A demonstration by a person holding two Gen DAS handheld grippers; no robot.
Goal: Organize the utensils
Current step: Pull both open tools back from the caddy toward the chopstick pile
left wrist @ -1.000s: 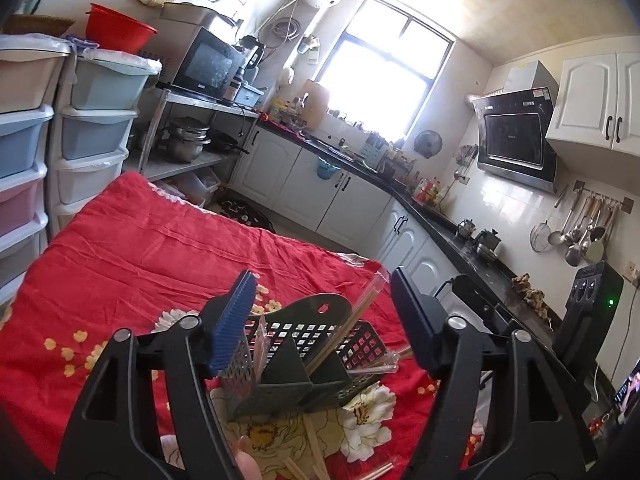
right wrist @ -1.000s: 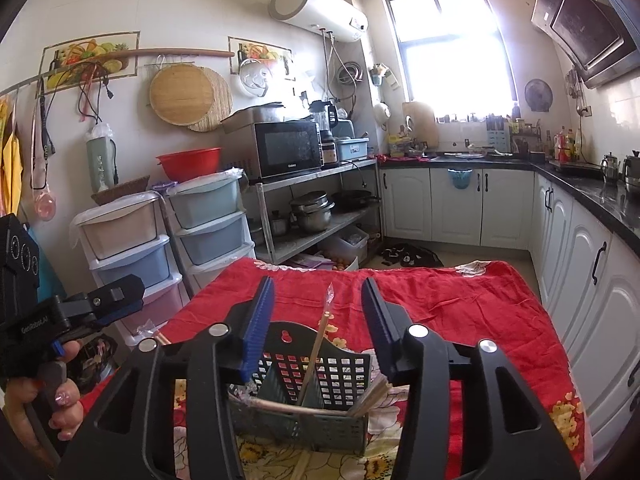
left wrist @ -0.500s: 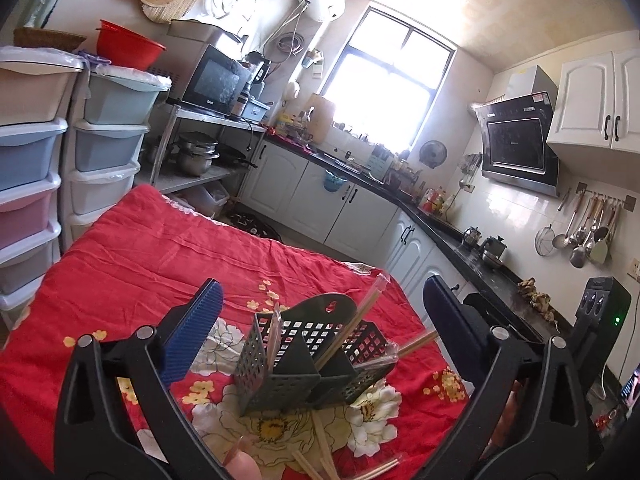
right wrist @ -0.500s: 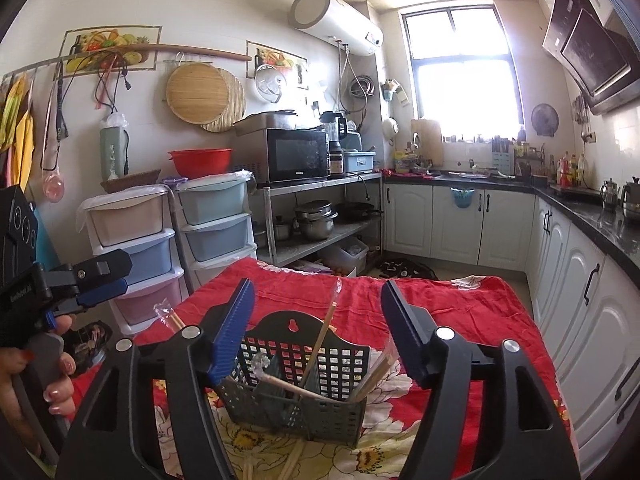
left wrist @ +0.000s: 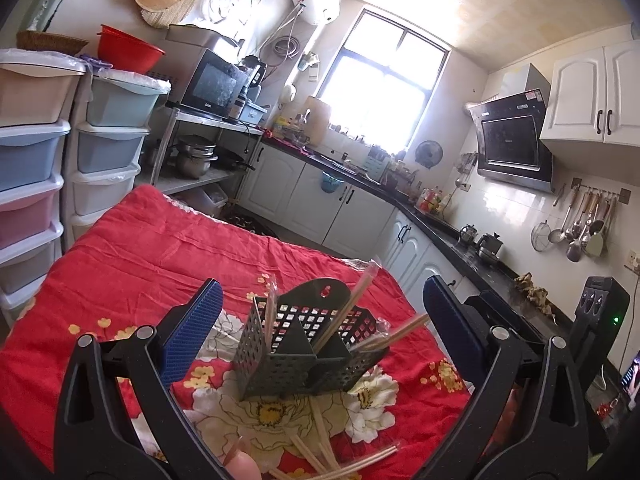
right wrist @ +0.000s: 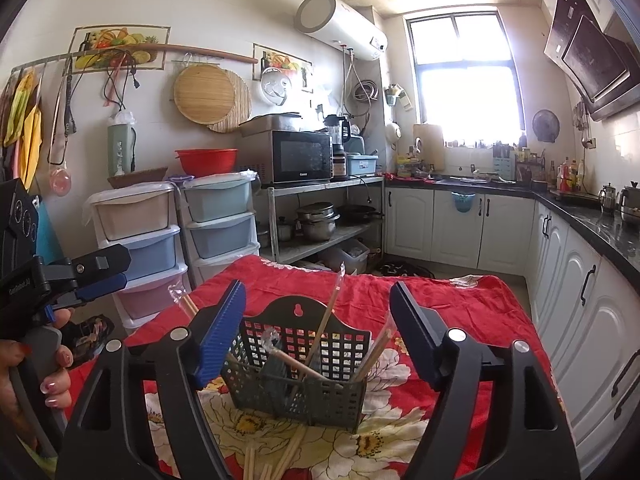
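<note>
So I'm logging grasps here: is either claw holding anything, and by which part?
Nothing is held. The left claw stands wide open; the right claw is opening, its pads clear of the basket between them.

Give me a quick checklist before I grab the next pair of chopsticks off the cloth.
1. Left hand-held gripper empty: ok, wide open, nothing between the pads.
2. Right hand-held gripper empty: ok, jaws opening, clear of the basket.
3. Basket upright: ok, standing on the red cloth.
4. Chopsticks already in the basket: ok, several lean inside, wrappers still on.
5. Loose chopsticks within view: ok, lying on the cloth in front of the basket.
6. How many loose ones remain: cannot tell, the frame edge cuts them off.
</note>
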